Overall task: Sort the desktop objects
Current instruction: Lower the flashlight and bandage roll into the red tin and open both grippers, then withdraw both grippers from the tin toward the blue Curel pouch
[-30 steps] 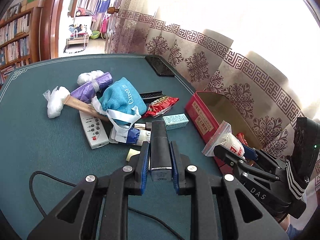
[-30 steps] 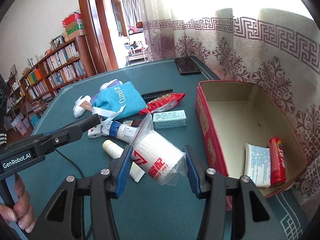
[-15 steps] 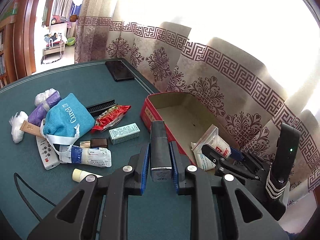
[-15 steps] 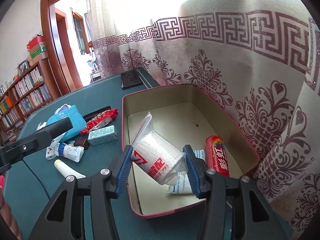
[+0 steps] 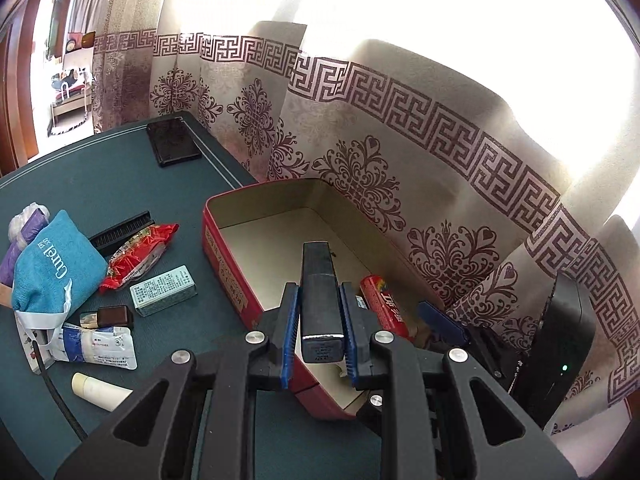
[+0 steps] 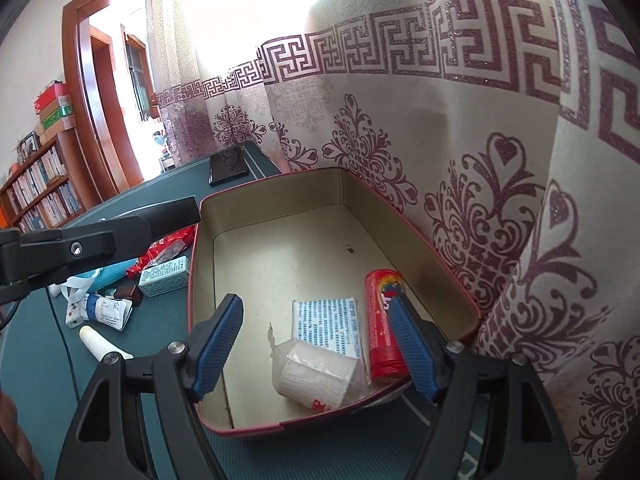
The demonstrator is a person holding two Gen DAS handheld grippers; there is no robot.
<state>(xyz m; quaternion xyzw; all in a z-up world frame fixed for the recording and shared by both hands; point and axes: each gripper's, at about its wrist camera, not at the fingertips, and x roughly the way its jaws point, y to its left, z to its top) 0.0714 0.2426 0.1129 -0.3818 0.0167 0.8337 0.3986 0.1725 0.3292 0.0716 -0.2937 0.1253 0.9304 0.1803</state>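
My left gripper (image 5: 319,332) was clamped on the black bar (image 5: 319,294), long axis pointing ahead over the red tin (image 5: 224,256). My right gripper (image 6: 316,344) had just been opening, dropping the bandage roll (image 6: 316,374) inside.

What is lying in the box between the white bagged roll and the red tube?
A white packet with blue print lies between the bagged roll and the red tube, in the right wrist view.

A matt green felt-like cloth is seen on the table (image 5: 120,184). The red box (image 6: 400,220) looks like smooth metal, with a dull cream lining. The bandage roll (image 6: 316,374) is wrapped in glossy clear plastic. The curtain (image 6: 440,120) is woven cloth with glittery print.
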